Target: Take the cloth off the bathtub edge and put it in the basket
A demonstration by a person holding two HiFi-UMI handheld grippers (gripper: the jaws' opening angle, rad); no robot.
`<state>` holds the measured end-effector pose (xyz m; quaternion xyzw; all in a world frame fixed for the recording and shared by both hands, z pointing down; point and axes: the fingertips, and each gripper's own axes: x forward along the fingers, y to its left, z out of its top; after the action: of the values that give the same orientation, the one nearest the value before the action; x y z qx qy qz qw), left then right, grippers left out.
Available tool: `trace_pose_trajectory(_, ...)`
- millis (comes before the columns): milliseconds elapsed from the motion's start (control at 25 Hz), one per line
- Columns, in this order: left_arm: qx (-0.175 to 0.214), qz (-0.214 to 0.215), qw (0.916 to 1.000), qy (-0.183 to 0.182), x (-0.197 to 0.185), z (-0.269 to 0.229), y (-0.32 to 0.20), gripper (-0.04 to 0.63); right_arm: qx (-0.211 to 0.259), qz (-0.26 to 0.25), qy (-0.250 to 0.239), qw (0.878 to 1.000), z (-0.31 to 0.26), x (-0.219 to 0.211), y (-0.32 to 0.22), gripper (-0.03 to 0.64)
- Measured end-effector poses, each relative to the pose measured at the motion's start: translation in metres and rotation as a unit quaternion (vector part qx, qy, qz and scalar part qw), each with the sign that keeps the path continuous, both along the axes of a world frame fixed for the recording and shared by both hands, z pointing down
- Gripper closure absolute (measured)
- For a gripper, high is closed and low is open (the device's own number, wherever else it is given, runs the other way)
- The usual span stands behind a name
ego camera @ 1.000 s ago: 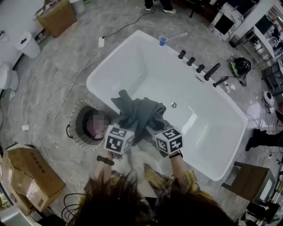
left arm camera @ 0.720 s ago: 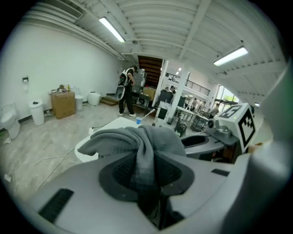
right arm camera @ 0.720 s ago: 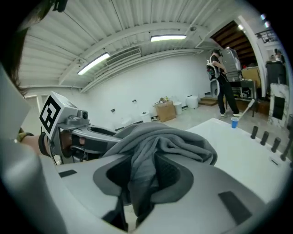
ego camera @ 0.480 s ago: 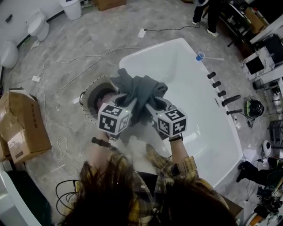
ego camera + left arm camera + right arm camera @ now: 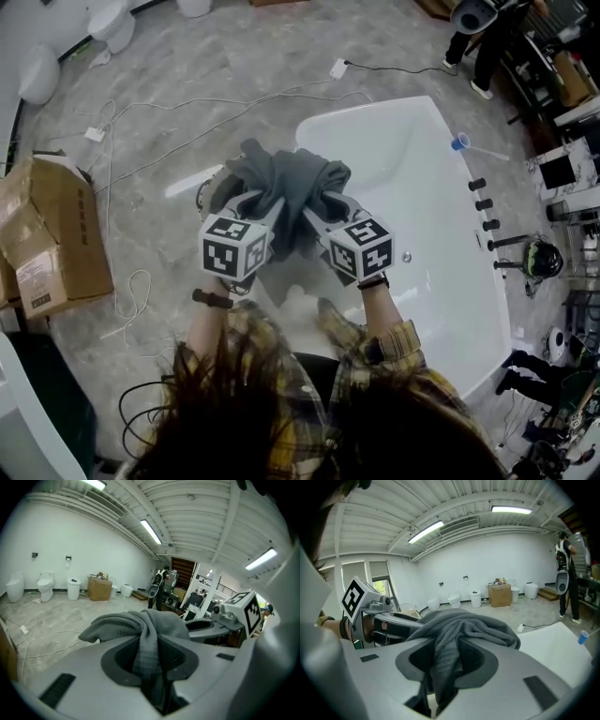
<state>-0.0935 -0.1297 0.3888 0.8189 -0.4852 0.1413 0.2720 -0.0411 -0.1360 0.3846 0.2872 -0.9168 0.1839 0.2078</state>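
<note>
The left gripper (image 5: 265,208) and the right gripper (image 5: 319,214) hold one grey cloth (image 5: 286,187) up between them, side by side and close together. Each gripper's fingers stand narrow and pinch a gathered fold of the cloth (image 5: 140,634), which bunches over their tips and droops forward (image 5: 461,625). The cloth hangs in the air over the marble floor (image 5: 169,75), just past the narrow end of the white bathtub (image 5: 422,187). Under its left edge shows a curved rim, probably the basket (image 5: 204,190), though the cloth hides most of it. A blue cup (image 5: 458,143) stands on the tub's far edge. A cardboard box (image 5: 47,234) sits on the floor well to the left.
</note>
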Motion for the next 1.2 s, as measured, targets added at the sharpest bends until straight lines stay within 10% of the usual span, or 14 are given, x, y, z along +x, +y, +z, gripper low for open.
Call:
trace_pose_trajectory(600,-0.040,0.011,0.9991,-0.005,-0.164,0.028,-0.059,0.494,-0.038,0.014,-0.006,0.999,0.030,-0.164,-0.059,0.486)
trace_pose_trajectory(1200,-0.115,0.049,0.9921,-0.002,-0.186,0.163,-0.101,0.494,-0.109,0.071,0.021,0.991,0.166,-0.182,-0.100,0.486)
